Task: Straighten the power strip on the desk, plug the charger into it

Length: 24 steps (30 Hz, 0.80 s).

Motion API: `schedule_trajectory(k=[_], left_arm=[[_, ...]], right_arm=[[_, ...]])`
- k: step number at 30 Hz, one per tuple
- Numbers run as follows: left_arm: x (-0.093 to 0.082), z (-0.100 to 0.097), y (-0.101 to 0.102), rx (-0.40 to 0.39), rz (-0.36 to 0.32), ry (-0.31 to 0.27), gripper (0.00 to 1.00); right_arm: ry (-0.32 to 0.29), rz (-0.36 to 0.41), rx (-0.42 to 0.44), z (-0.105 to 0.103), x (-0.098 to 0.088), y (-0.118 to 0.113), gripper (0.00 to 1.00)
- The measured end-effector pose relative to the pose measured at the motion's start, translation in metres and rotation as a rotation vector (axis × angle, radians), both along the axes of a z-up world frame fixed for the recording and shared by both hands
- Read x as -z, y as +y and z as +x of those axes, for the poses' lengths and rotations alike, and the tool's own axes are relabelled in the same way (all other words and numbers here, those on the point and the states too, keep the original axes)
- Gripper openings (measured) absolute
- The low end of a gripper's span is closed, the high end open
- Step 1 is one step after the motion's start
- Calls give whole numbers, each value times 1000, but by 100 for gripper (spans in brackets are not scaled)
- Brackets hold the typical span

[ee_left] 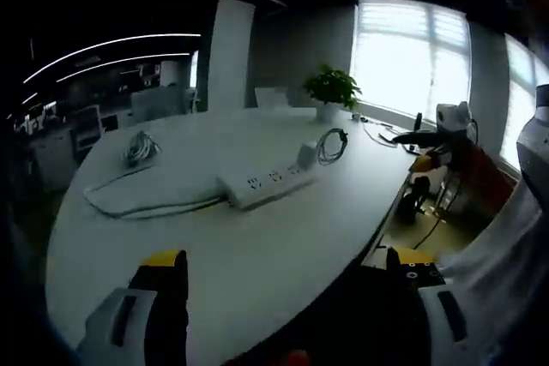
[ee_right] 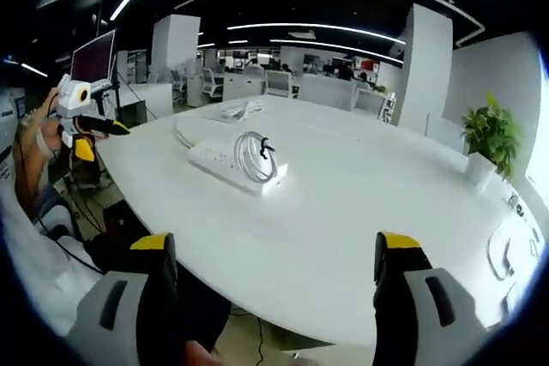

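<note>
A white power strip [ee_left: 266,184] lies slanted on the white table [ee_left: 214,246], its cord [ee_left: 146,199] looping off to the left. Touching its far end is a white charger [ee_left: 306,156] with a coiled dark cable [ee_left: 332,145]. My left gripper [ee_left: 287,285] hangs open over the near table edge, well short of the strip, with nothing between its jaws. In the right gripper view the power strip [ee_right: 219,158] and the coiled cable [ee_right: 256,156] sit mid-table, and my right gripper [ee_right: 276,276] is open and empty at the table's [ee_right: 360,212] edge.
A potted plant [ee_left: 332,87] stands at the far rim, also seen as the plant [ee_right: 489,135]. A bundled white cable [ee_left: 140,148] lies at the left. The other gripper [ee_left: 442,126] shows beyond the table; the left one [ee_right: 81,109] shows off its left side. Office desks and chairs stand behind.
</note>
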<state>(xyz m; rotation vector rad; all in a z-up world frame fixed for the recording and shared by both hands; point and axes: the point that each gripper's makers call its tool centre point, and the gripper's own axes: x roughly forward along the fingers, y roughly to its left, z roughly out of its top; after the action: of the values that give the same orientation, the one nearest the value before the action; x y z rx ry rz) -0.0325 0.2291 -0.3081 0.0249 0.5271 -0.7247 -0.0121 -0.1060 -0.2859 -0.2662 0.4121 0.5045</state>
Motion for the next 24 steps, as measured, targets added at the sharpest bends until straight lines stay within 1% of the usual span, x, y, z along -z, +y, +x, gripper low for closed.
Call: schedule_trajectory(k=[5, 8, 10, 14, 17, 21, 24], left_arm=[[6, -6, 5, -18, 44, 6, 96], [9, -6, 5, -21, 50, 13, 96], [7, -9, 3, -14, 52, 7, 96], [5, -10, 1, -8, 40, -1, 96], [11, -11, 3, -13, 71, 11, 96], [13, -11, 4, -15, 75, 15, 96], [13, -9, 2, -10, 75, 16, 96]], right_arm=[[-5, 11, 17, -4, 0, -5, 94], [-10, 4, 22, -2, 0, -9, 94], [-11, 4, 28, 1, 0, -11, 94], [-8, 33, 29, 2, 1, -5, 94], [-4, 37, 21, 3, 4, 4, 94], [3, 51, 15, 3, 6, 7, 94], [6, 54, 20, 6, 7, 2, 94]])
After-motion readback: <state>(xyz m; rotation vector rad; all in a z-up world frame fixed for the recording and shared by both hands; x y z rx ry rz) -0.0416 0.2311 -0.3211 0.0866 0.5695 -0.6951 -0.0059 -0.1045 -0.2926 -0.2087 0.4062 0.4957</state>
